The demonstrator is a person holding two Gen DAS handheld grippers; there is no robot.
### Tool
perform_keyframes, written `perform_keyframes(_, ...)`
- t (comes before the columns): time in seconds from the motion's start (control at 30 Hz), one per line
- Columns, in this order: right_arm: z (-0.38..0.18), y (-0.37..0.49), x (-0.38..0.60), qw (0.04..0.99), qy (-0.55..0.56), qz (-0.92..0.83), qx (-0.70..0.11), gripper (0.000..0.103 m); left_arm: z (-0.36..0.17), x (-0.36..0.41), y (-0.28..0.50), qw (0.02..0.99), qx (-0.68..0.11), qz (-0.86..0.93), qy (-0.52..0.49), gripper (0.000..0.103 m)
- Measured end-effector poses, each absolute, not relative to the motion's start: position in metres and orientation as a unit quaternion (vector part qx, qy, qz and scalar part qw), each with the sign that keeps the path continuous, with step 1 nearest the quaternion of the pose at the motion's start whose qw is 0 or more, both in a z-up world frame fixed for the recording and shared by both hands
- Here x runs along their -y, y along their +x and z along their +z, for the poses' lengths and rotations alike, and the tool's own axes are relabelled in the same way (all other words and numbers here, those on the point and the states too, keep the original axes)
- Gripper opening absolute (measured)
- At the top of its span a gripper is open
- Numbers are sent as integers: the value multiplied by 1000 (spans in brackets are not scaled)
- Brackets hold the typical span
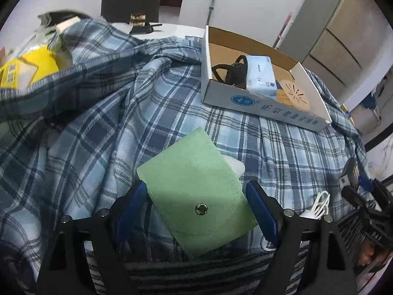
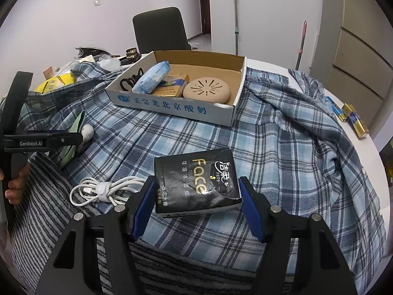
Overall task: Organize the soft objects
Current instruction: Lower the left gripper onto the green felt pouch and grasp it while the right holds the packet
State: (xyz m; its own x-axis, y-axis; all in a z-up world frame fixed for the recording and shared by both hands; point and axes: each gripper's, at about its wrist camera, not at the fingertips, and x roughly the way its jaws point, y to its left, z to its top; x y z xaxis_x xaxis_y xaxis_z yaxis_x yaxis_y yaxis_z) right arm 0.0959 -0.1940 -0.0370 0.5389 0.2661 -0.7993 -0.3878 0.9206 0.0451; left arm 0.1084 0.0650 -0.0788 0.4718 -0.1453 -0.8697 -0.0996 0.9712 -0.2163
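Note:
My left gripper (image 1: 196, 184) is shut on a green felt pouch (image 1: 196, 172) with a snap button, its blue pads pressing on both side edges. Something white (image 1: 237, 167) pokes out at the pouch's far end. From the right wrist view this gripper (image 2: 73, 135) appears at the left, holding the pouch (image 2: 76, 125) edge-on just above the cloth. My right gripper (image 2: 196, 179) is shut on a black tissue pack (image 2: 196, 184) marked "Face", lifted a little off the blue plaid cloth (image 2: 196, 137). Beyond both stands an open cardboard box (image 2: 172, 107) (image 1: 258, 108).
The box holds a blue wipes pack (image 2: 152, 76), a gold packet (image 2: 169, 86), a beige round disc (image 2: 207, 91) and black bands (image 2: 127, 82). A coiled white cable (image 2: 103, 189) lies near the striped cloth (image 2: 49, 209). Yellow bag (image 1: 29, 68) far left; gold packets (image 2: 353, 120) far right.

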Motion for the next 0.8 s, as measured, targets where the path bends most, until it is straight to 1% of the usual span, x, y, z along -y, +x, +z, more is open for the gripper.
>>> perform_keyframes(0.23, -26, 86, 182, 879, -90, 197, -425, 65, -83, -65, 103, 844, -522, -19, -127, 85)
perform_keyframes(0.4, -25, 88, 184, 876, -72, 204, -432, 65, -84, -63, 101, 849, -515, -22, -119, 85)
perform_keyframes(0.43, -25, 88, 184, 877, -75, 200, -430, 65, -83, -62, 102, 851, -513, -22, -114, 83)
perform_keyframes(0.57, -26, 87, 186, 877, -74, 196, -433, 65, -74, -53, 102, 864, -498, -19, -75, 82)
perform_keyframes(0.7, -27, 86, 189, 877, -74, 192, -433, 65, -56, -35, 99, 881, -471, -47, -11, 82)
perform_keyframes(0.8, -28, 86, 190, 877, -73, 189, -435, 65, -52, -20, 98, 881, -468, -56, 43, 82)
